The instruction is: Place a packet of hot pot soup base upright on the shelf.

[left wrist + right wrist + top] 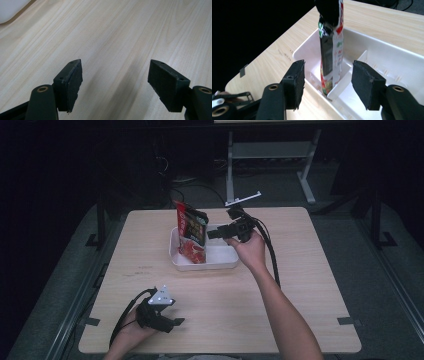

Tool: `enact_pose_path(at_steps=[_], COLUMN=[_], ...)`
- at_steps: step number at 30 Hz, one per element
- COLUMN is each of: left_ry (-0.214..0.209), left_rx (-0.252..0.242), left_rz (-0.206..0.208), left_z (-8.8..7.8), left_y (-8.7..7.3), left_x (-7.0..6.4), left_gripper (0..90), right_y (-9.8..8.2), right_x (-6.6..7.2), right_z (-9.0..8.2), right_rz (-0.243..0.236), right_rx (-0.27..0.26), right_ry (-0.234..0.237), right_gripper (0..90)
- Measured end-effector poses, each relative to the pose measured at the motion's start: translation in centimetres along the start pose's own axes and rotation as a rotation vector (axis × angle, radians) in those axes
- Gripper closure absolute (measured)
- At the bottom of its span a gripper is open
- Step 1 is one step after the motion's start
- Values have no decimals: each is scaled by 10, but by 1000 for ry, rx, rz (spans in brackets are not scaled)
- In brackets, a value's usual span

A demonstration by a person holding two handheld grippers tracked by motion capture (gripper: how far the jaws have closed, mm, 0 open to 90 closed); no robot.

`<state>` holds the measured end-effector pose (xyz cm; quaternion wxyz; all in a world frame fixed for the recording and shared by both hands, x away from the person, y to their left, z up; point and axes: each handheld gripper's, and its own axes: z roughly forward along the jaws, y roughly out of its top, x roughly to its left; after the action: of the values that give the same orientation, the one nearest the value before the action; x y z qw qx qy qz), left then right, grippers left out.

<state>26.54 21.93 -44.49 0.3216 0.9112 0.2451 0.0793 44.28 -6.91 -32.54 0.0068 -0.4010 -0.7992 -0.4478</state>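
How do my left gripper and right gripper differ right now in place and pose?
The left gripper sits low at the near edge of the light wooden table, over bare wood; the right gripper is raised farther off at the white plastic divided tray.
The left faces no object; the right faces the upright red snack bag.
Both have open jaws holding nothing.

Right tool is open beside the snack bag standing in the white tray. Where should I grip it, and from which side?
Grip the snack bag on its upper half, above the white tray walls, closing on its flat faces. Come in level from the right tool's present side; the bag stands upright, edge-on between the open jaws.
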Motion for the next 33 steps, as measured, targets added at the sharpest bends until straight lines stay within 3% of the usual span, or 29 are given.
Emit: enact_pose_path(at_steps=[9, 14, 18, 33], left_ry=[8, 3, 12, 11], left_rx=[-8, 17, 1, 5], left_rz=[6, 3, -3, -34], left_z=[-1, 2, 0, 2], left_y=[1, -2, -1, -4], left_x=[-2, -1, -1, 3], left_gripper=[276, 271, 272, 271], right_y=[-13, -20, -26, -57], right_x=[-4, -4, -5, -18], right_z=[-19, -26, -31, -55], right_rz=[0, -13, -20, -24], right_rx=[-12, -4, 2, 7], right_ry=[32, 37, 48, 34], right_gripper=[415, 406, 389, 345])
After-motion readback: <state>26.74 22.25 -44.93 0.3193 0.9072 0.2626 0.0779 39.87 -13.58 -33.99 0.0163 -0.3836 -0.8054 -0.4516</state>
